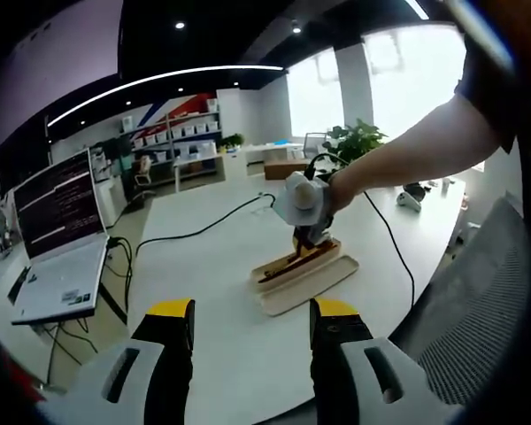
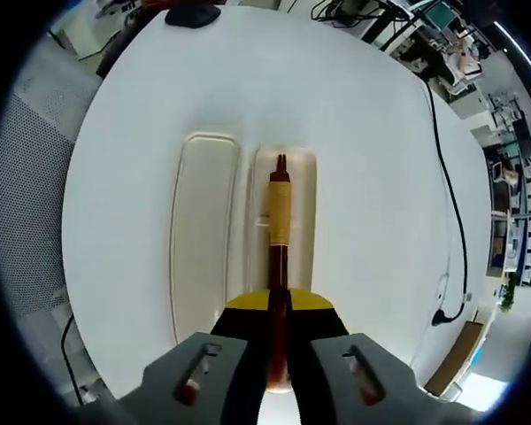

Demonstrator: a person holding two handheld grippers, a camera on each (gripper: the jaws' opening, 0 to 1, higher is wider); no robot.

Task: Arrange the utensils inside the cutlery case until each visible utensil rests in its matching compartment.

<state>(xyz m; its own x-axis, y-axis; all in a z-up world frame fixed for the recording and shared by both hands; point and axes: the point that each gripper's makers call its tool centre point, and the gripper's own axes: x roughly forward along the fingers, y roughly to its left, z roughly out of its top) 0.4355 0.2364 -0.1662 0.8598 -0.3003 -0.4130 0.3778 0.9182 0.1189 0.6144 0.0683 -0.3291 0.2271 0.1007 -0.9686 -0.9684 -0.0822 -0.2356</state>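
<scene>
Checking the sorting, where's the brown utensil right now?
In the right gripper view, the brown utensil is clamped in the right tongs, over the cutlery case's right compartment.

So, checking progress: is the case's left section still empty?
Empty. In the right gripper view that section of the case shows bare, while the right tool holds chopsticks over the other.

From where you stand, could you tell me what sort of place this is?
Probably an open-plan office or lab: an open laptop on a white table, wall shelves behind, and a potted plant beside bright windows.
</scene>
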